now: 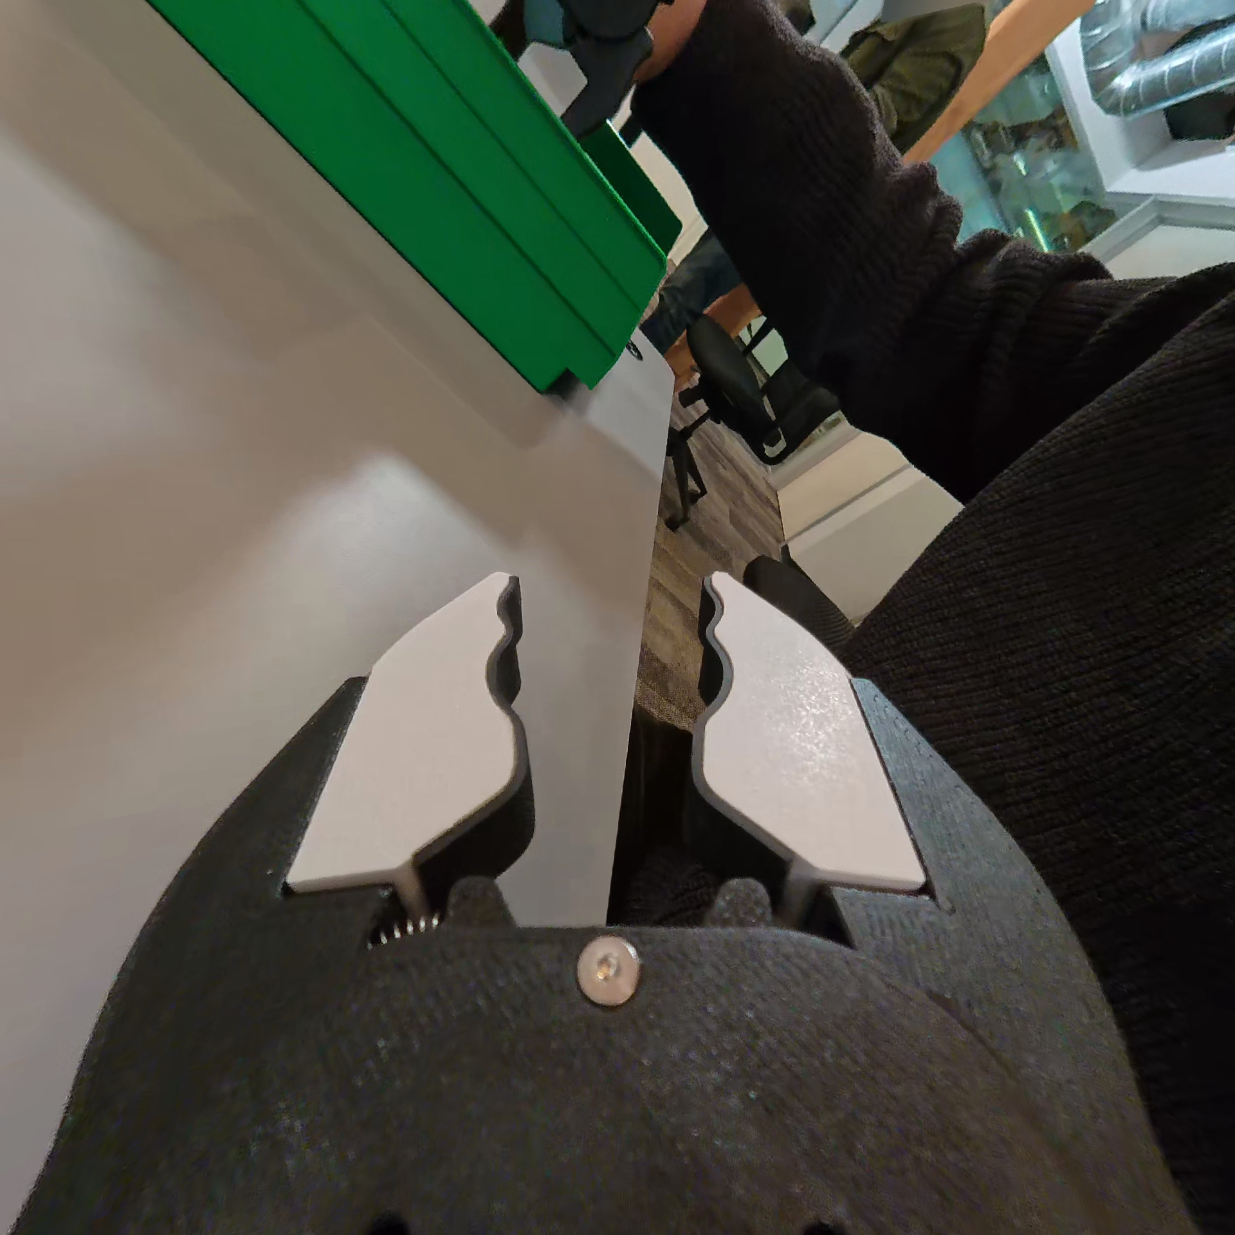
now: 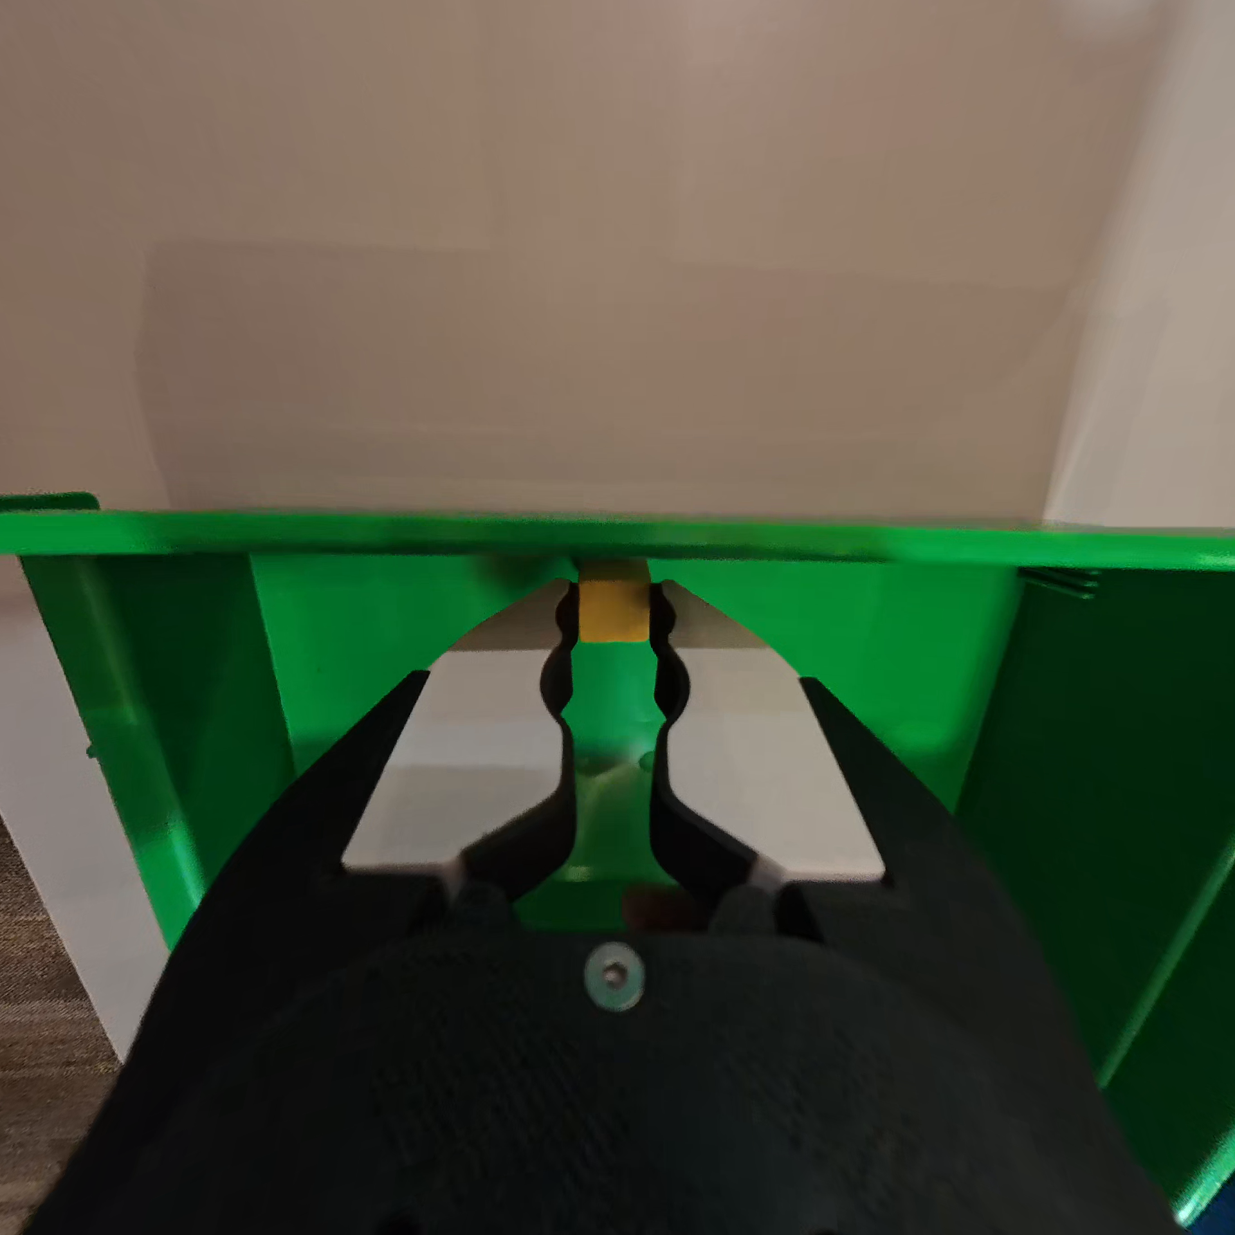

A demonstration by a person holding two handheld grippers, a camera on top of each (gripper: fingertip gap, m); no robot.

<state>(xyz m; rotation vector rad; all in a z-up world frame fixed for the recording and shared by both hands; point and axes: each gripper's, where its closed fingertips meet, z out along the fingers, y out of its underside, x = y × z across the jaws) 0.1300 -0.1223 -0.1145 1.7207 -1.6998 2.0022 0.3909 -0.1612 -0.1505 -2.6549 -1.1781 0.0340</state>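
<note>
In the right wrist view my right gripper [image 2: 613, 601] is shut on a small yellow block [image 2: 613, 611], held between the fingertips inside a green plastic bin [image 2: 200, 668], just under the bin's far rim [image 2: 601, 534]. In the left wrist view my left gripper [image 1: 608, 605] is open and empty, tilted, at the edge of a white table [image 1: 267, 534]. The green bin [image 1: 468, 200] shows farther along the table in that view. A person's black knitted sleeve [image 1: 869, 234] reaches toward the bin.
The table's edge [image 1: 651, 534] runs between the left gripper's fingers. Beyond it are grey patterned floor [image 1: 722, 521] and a black office chair [image 1: 735, 387]. A white surface [image 2: 601, 301] lies past the bin in the right wrist view. Carpet [image 2: 40, 969] shows at lower left.
</note>
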